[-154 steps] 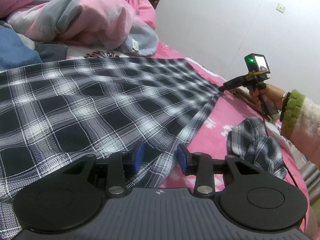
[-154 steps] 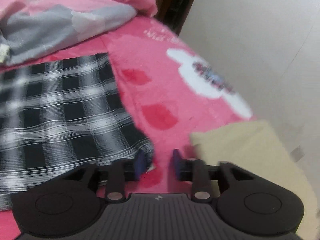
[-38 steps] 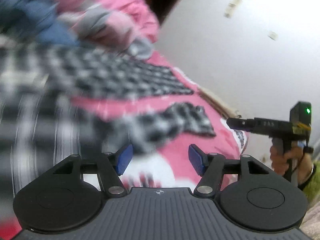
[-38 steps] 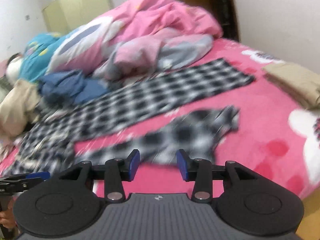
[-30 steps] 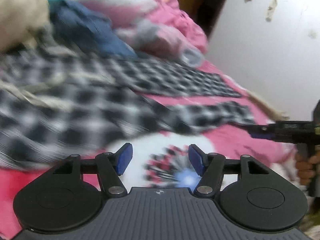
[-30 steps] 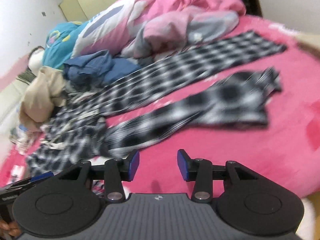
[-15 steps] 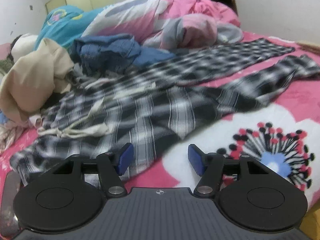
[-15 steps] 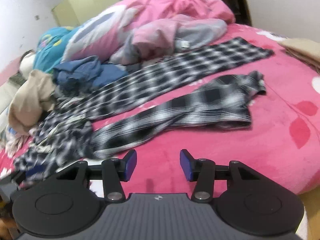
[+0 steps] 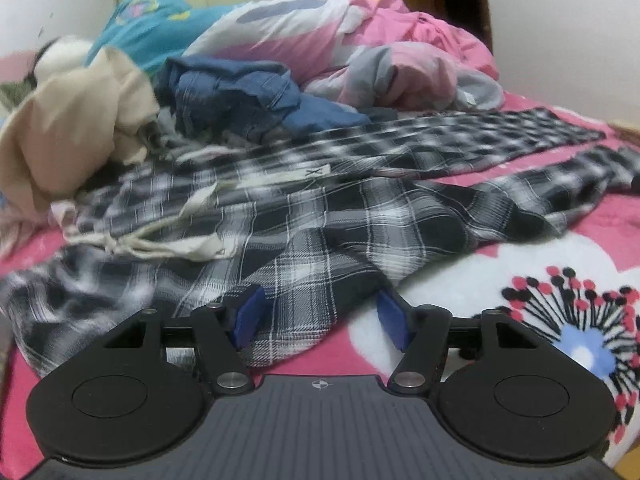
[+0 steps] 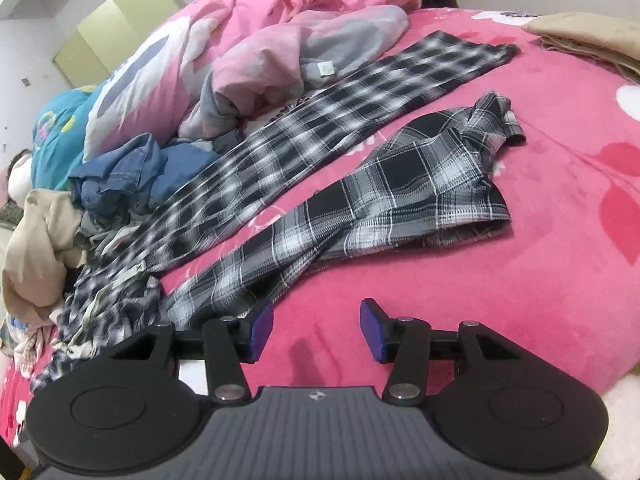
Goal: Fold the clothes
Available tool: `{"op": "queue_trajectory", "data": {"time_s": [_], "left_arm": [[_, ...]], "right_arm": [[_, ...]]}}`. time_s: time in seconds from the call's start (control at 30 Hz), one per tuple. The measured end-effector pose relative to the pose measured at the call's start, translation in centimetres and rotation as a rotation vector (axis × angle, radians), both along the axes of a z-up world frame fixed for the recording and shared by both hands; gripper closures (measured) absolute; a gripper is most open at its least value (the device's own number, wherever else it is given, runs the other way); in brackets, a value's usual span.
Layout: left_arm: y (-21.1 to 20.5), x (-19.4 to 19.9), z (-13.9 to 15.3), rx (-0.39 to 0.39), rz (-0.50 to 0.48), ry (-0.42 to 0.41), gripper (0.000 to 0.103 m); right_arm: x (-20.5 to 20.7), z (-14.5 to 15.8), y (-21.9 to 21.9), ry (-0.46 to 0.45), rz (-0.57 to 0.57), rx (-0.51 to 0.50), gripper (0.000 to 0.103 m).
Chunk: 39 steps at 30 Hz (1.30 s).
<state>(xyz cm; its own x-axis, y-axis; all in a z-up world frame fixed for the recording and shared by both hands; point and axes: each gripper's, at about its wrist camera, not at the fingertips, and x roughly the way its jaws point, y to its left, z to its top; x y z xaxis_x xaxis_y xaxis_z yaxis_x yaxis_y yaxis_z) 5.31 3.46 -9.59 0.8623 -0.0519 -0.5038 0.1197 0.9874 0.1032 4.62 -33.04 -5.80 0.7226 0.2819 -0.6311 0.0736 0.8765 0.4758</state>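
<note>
A pair of black and white checked trousers is spread out on a pink bed cover. One leg is laid flat and straight toward the far corner of the bed. The other leg is bunched and twisted, with its end crumpled nearer the right side. The waist end is rumpled on the left, and a pale drawstring can be seen on it.

The left claw is held low over the near edge of the trousers. Its blue pads are being opened wider, and a fold of the checked cloth is seen between them, but it is not squeezed by them.

The right claw is held over the bare pink cover, just beside the twisted leg. Its pads are set about half apart, and nothing is held between them.

Behind the trousers, a heap of blue jeans, a tan garment and a big pink quilt are piled up. A folded tan cloth is seen at the far right edge of the bed
</note>
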Motion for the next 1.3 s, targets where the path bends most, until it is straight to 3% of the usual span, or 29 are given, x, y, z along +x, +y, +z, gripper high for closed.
{"op": "queue_trajectory", "data": {"time_s": [0.17,0.43,0.67,0.97,1.1,1.3], "left_arm": [[0.4,-0.4,-0.6,-0.021,-0.007,-0.033,0.037],[0.7,-0.5,-0.9,-0.046,-0.017,-0.049,0.036],[0.3,-0.1,-0.2,-0.023,0.006,-0.003,0.036],[-0.9,1.9,1.6,0.002,0.096,0.171,0.036],[-1.5,2.4,1.9,0.028,0.12,0.217,0.036],[-2.2,3.1,2.3,0.056,0.154,0.268,0.036]], "right_arm": [[1.2,-0.7,-0.5,0.023,-0.032,0.021,0.052],[2.8,0.1,-2.6,-0.019,-0.148,-0.03,0.052],[3.1,-1.1,-2.7,0.006,-0.125,-0.039,0.052],[3.8,1.3,-1.0,-0.094,-0.044,-0.261,0.052],[4.2,1.5,-0.2,-0.124,0.029,-0.366,0.038],[4.4,0.6,0.7,-0.146,0.123,-0.483,0.036]]}}
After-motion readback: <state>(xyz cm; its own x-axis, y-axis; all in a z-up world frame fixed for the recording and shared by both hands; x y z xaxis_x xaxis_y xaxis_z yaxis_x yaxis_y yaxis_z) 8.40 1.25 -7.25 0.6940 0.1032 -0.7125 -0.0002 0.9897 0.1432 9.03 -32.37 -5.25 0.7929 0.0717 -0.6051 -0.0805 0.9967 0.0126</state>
